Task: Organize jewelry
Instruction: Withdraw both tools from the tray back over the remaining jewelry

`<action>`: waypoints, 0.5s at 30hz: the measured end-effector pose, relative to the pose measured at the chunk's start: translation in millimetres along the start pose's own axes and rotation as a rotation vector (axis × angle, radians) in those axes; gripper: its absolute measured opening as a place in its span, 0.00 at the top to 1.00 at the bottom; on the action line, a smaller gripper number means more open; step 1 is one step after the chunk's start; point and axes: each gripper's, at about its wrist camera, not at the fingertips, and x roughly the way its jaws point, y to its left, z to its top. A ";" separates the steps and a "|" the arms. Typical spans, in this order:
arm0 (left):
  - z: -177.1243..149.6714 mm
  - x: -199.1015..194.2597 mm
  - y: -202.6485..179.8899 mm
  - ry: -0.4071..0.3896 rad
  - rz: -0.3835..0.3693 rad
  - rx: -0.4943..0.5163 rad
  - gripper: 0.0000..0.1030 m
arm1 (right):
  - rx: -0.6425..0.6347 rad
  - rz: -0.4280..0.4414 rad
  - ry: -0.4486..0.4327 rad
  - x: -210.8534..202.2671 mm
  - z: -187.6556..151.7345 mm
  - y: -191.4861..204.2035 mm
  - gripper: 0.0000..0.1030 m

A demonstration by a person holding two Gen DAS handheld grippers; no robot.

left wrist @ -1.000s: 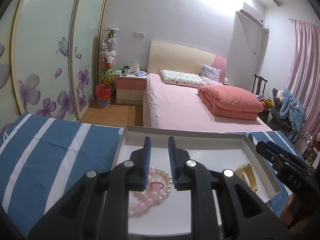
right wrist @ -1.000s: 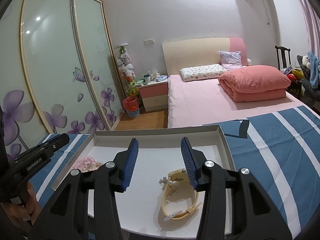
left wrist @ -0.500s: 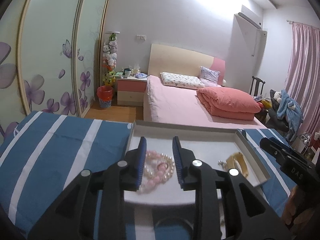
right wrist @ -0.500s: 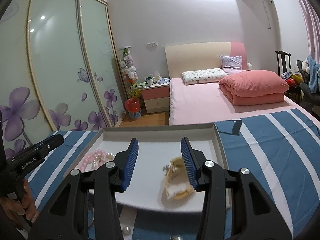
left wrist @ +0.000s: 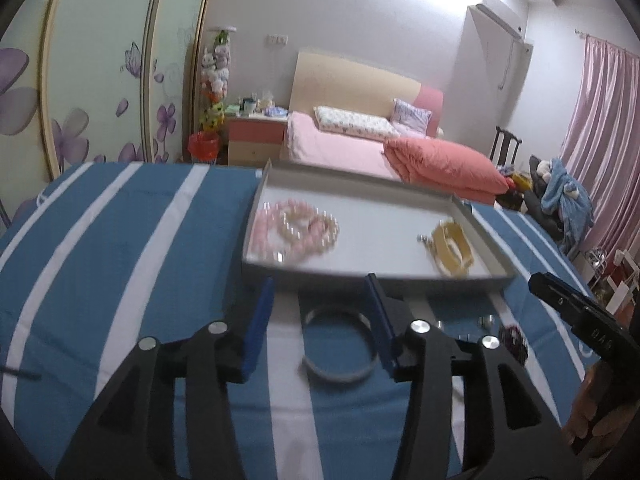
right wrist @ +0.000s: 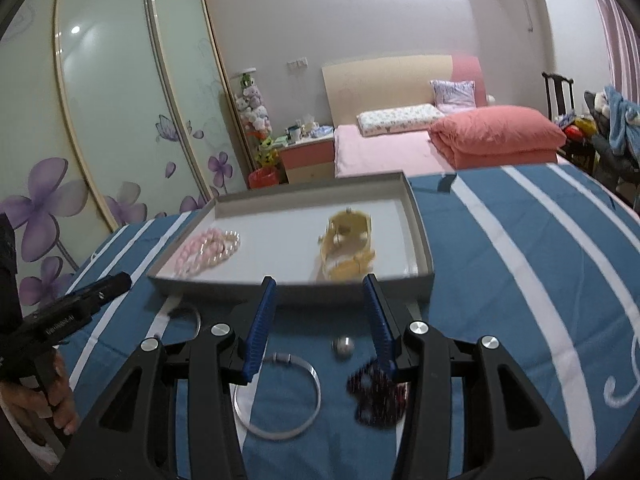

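Pink bead bracelets (left wrist: 298, 230) lie in the tray (left wrist: 360, 276) on the striped bench; the left gripper (left wrist: 320, 320) is opening, empty; the right gripper (right wrist: 320, 320) stands half-wide, holding nothing.

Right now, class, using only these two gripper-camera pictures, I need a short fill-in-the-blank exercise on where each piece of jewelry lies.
1. The pink bead bracelets lie inside the grey ____.
2. The yellow watch lies in the tray, to the ____ of the pink beads in both views.
3. The silver bangle lies outside the tray on the blue-and-white ____ cloth.
4. Nothing is between the pads of the ____ gripper, whose jaws are opening.

Missing words: tray; right; striped; left
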 end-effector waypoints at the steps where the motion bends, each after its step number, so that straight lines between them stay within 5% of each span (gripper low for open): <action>1: -3.1 0.3 -0.8 0.011 0.000 0.001 0.51 | 0.004 0.002 0.005 -1.2 -2.5 -0.2 0.56; 15: -27.6 30.5 -18.9 0.156 0.045 0.055 0.33 | 0.033 0.011 0.031 -12.9 -24.2 -11.0 0.56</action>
